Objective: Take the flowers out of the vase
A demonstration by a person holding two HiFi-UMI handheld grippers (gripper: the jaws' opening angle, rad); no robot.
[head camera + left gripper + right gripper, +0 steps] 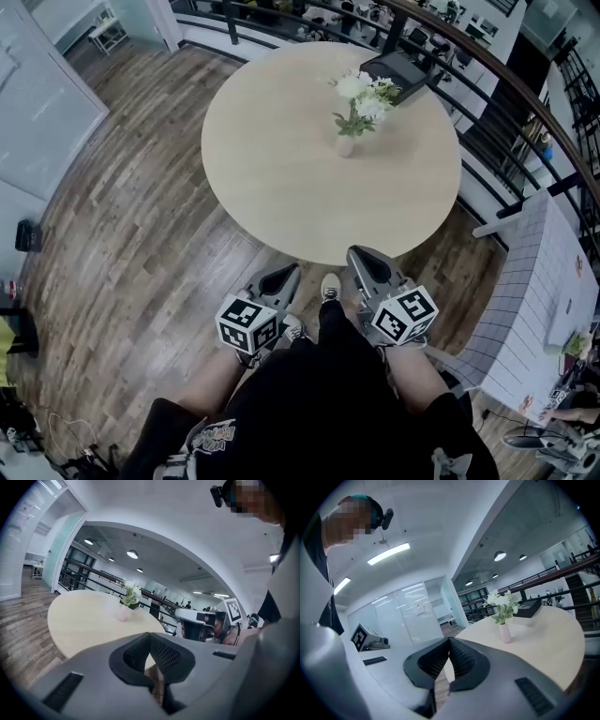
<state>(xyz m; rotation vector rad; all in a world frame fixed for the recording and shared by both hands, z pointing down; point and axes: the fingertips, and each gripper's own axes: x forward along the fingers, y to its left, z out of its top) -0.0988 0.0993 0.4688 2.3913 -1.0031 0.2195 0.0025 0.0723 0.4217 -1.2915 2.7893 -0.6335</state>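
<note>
White flowers (364,97) with green leaves stand upright in a small pale pink vase (345,145) on the far part of a round light-wood table (281,169). The flowers (131,593) and vase (123,614) show far off in the left gripper view. The right gripper view also holds the flowers (501,602) and vase (505,633). My left gripper (288,272) is shut and empty, below the table's near edge. My right gripper (359,254) is shut and empty too, at that same edge. Both are well short of the vase.
A black box (400,69) lies on the table just behind the flowers. A dark railing (525,103) curves round the far side. A white tiled counter (539,291) stands at the right. The person's shoes (330,286) are on the wooden floor (141,234).
</note>
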